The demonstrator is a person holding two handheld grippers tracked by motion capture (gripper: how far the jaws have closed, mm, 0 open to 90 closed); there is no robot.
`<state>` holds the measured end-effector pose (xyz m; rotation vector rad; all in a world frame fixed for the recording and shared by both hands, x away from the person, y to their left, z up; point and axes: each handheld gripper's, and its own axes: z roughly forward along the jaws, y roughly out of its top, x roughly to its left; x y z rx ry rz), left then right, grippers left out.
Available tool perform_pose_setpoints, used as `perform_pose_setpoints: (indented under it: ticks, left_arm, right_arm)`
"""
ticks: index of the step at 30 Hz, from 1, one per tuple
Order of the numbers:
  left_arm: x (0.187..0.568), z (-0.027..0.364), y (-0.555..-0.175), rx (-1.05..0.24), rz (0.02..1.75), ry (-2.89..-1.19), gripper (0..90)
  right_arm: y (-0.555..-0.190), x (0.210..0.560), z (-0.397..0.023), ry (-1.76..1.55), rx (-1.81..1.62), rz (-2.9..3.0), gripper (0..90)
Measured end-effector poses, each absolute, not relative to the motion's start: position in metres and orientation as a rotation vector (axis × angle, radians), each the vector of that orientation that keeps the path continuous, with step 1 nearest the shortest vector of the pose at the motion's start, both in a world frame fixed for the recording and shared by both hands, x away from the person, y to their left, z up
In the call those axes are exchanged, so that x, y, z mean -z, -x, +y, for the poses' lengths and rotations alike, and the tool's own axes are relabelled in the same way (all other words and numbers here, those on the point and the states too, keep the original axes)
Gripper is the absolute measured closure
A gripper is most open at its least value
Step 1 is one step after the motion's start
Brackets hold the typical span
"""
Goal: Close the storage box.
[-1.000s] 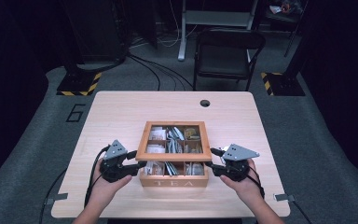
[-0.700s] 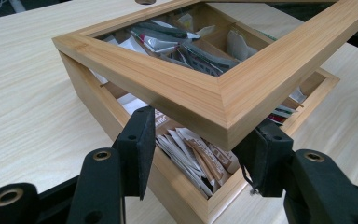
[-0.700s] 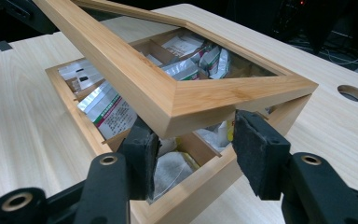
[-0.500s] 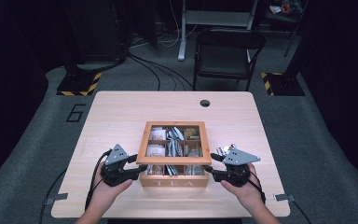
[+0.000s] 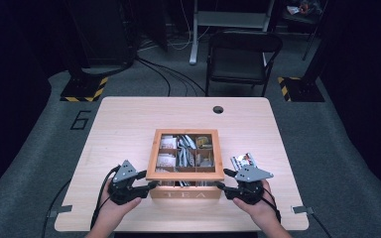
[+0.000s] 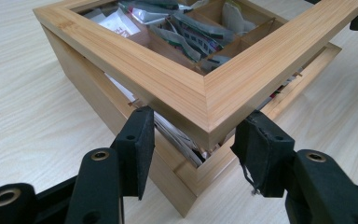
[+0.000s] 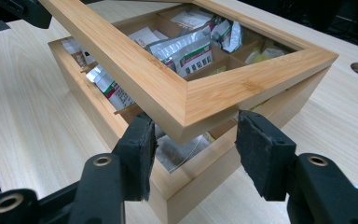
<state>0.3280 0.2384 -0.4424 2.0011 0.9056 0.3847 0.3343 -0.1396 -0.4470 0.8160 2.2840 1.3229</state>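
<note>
A wooden tea box (image 5: 186, 194), marked TEA on its front, stands near the table's front edge. Its window-frame lid (image 5: 184, 175) is lifted a little off the base at the front, with tea packets (image 5: 186, 156) showing in the compartments under it. My left gripper (image 5: 151, 186) is at the lid's front left corner. In the left gripper view that lid corner (image 6: 205, 100) sits between the pads (image 6: 137, 140) of my left gripper (image 6: 200, 130). My right gripper (image 5: 218, 186) holds the front right corner the same way, and in the right gripper view the corner (image 7: 186, 105) is wedged between the jaws of my right gripper (image 7: 191, 126).
A loose tea packet (image 5: 243, 161) lies on the table (image 5: 124, 124) just right of the box, beside my right hand. A round cable hole (image 5: 218, 109) is at the table's far edge. A black chair (image 5: 240, 54) stands behind the table.
Both hands have drifted a little toward the table's near edge. The box has stayed in place with its lid still raised at the front.
</note>
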Motion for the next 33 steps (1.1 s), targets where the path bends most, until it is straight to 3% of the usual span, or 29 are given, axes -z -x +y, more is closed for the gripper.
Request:
perform_pose_setpoints:
  ticks: [33]
  left_arm:
    - [0.448,0.250,-0.325,-0.356,0.954,-1.968,43.6]
  right_arm:
    - [-0.332,0.455,-0.145,-0.860,-1.363,2.322,42.4]
